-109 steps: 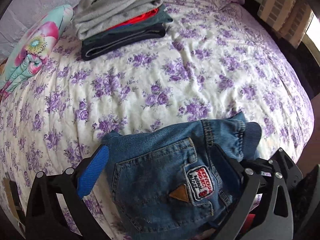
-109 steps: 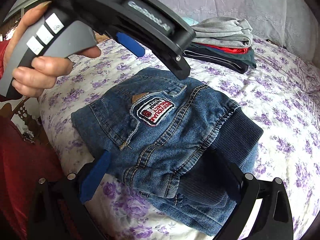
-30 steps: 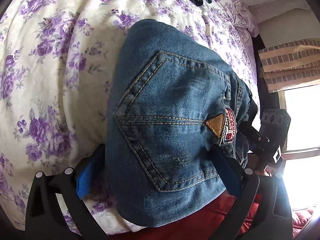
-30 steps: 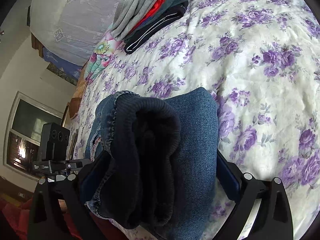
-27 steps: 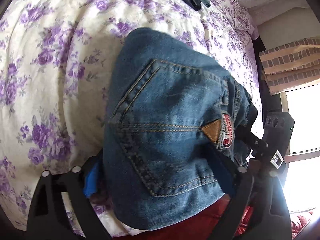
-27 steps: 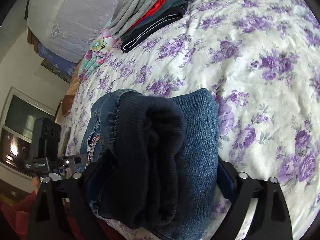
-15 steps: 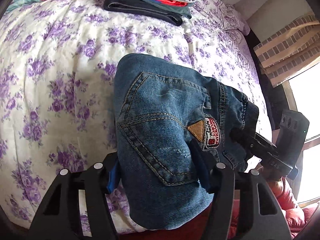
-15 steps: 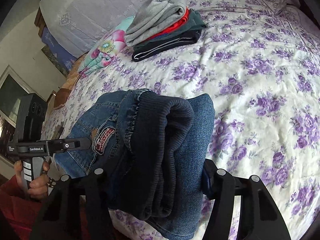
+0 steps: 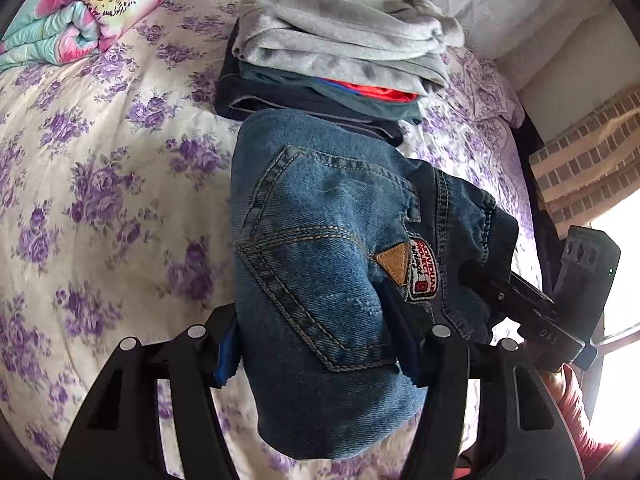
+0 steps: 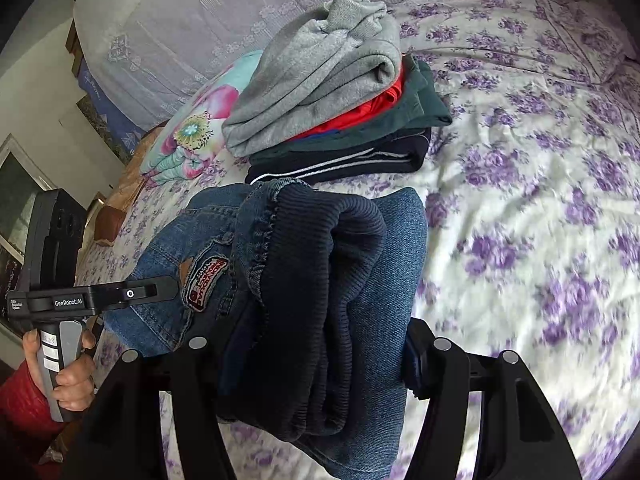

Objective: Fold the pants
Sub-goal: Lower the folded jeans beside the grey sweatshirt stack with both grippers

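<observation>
Carrying folded jeans [image 9: 320, 240], L gripper [image 9: 316, 344] & R gripper [image 10: 316, 356] both pinching them, prob. next onto clothes pile [image 10: 328, 92] just ahead.

Your pants [image 9: 320, 264]: folded bundle between both grippers, above the bed [image 9: 100, 200].
Your left gripper [image 9: 316, 344]: clamps one end.
Your right gripper [image 10: 316, 356]: clamps the other.
Clothes stack [image 10: 332, 96]: on the bed, just behind the bundle.
Rolled blanket [image 9: 88, 12]: left of the stack.
</observation>
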Action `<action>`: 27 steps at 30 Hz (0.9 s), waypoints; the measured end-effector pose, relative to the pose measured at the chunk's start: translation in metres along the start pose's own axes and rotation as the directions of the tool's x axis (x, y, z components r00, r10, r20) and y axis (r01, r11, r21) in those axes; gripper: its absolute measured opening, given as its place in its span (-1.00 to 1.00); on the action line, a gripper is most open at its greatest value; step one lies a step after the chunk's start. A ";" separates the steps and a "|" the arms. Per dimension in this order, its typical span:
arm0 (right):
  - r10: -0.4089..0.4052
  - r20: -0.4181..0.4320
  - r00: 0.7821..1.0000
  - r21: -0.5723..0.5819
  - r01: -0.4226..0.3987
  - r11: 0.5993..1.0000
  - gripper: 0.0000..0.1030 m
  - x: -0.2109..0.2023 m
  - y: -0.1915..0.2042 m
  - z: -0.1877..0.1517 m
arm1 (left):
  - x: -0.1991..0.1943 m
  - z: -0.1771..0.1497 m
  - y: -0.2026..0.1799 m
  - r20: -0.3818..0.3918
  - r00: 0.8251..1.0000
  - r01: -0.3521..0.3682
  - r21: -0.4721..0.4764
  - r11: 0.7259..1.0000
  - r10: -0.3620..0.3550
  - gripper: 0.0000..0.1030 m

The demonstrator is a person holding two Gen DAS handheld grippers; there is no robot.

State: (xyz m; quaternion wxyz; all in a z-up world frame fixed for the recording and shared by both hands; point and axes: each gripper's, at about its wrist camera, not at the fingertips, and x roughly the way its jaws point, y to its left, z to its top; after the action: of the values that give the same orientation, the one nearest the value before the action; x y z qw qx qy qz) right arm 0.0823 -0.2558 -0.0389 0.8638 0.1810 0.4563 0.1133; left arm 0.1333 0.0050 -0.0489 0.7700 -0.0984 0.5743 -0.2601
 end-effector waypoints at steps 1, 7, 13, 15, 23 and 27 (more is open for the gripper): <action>-0.005 -0.004 1.000 -0.010 0.005 1.000 0.22 0.008 0.000 0.009 | 0.004 0.009 0.004 0.006 1.000 -0.005 -0.015 1.000 0.005 0.16; -0.023 -0.022 0.999 -0.055 0.022 0.998 0.22 0.045 -0.006 0.052 | 0.023 0.045 0.020 0.037 0.999 -0.024 -0.073 0.997 0.027 0.16; -0.036 -0.044 0.998 -0.007 0.036 0.999 0.36 0.074 -0.027 0.056 | 0.049 0.048 0.022 0.020 0.997 -0.069 -0.063 0.996 0.070 0.35; -0.049 -0.036 0.998 0.026 0.050 0.998 0.54 0.077 -0.037 0.050 | 0.059 0.045 0.025 0.013 0.997 -0.070 -0.063 0.996 0.071 0.53; -0.063 -0.015 0.998 0.064 0.064 0.996 0.83 0.071 -0.044 0.037 | 0.068 0.040 0.034 0.000 0.997 -0.076 -0.137 0.988 0.077 0.92; -0.164 0.067 0.984 -0.019 0.166 0.986 0.83 0.038 -0.029 0.030 | 0.040 0.039 0.020 0.057 0.977 -0.202 -0.079 0.976 0.207 0.90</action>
State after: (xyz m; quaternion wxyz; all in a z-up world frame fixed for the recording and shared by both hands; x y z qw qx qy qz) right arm 0.1295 -0.2750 -0.0634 0.8868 0.1357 0.4399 0.0408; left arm 0.1832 -0.0046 -0.0787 0.8068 -0.0753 0.5651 -0.1552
